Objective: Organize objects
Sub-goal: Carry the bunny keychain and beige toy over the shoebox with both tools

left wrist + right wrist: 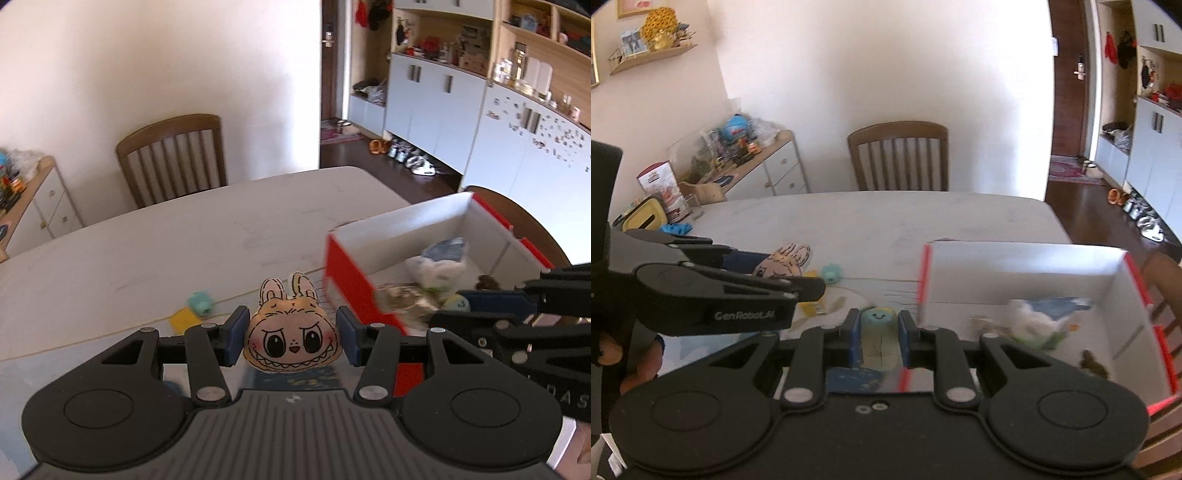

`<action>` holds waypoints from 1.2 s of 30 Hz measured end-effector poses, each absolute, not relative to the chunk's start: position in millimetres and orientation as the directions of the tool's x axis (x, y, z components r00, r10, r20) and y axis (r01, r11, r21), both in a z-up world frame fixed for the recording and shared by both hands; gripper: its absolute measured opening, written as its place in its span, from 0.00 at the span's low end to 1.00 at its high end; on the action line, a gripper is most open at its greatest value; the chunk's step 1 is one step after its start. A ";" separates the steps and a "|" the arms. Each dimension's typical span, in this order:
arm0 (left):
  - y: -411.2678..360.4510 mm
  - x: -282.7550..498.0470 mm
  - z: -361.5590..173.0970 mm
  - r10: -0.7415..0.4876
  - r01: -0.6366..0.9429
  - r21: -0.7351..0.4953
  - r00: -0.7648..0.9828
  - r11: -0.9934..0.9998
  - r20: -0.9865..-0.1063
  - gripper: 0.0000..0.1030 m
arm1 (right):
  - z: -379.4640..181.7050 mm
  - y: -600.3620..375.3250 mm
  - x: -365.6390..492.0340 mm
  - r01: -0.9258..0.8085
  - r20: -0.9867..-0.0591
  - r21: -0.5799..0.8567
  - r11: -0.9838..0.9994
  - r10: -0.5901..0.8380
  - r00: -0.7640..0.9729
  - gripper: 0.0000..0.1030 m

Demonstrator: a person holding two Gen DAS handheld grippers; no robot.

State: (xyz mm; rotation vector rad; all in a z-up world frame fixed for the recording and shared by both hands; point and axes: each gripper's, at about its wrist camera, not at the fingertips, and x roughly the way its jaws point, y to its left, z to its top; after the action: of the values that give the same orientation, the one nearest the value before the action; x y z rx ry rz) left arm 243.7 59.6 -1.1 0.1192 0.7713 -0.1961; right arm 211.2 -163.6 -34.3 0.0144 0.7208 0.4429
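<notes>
My left gripper (292,334) is shut on a tan bunny-eared plush face (291,339) with big eyes and jagged teeth, lifted above the table. The same plush (783,264) shows in the right wrist view, held in the left gripper (775,273). My right gripper (878,338) is shut on a slim yellow-and-blue toy with a smiley face (879,341), just left of the box's near corner. The red-and-white open box (347,280) (1015,273) stands on the right and holds a white-and-blue plush (1034,321) and other small items. The right gripper (495,306) reaches in from the right in the left wrist view.
A small teal toy (200,303) (832,273) and a yellow piece (181,319) lie on the white table (184,240). A wooden chair (898,158) stands at the far side. A yellow tissue box (644,218) and a blue cloth (677,228) sit at the table's left end.
</notes>
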 end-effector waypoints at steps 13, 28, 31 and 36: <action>-27.0 252.1 -11.0 -0.179 0.293 0.037 0.673 0.955 -0.717 0.49 | -41.2 -258.0 217.2 -0.302 -0.635 0.147 0.942 0.324 0.701 0.19; -94.7 291.3 -53.1 -0.158 0.337 0.065 0.593 0.939 -0.789 0.50 | -84.2 -319.5 250.2 -0.235 -0.711 0.099 0.967 0.233 0.663 0.19; -100.9 299.8 -64.1 -0.148 0.338 0.068 0.575 0.939 -0.804 0.50 | -94.4 -318.7 254.6 -0.244 -0.729 0.081 0.966 0.224 0.647 0.19; -108.9 311.6 -77.8 -0.126 0.339 0.084 0.553 0.937 -0.823 0.50 | -109.8 -317.4 260.2 -0.269 -0.760 0.083 0.960 0.235 0.606 0.19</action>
State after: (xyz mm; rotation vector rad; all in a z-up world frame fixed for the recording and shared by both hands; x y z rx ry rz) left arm 311.6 -108.9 -77.8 0.2448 0.9471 -0.2781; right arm 260.2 -317.4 -109.8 -0.0411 0.8720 0.2916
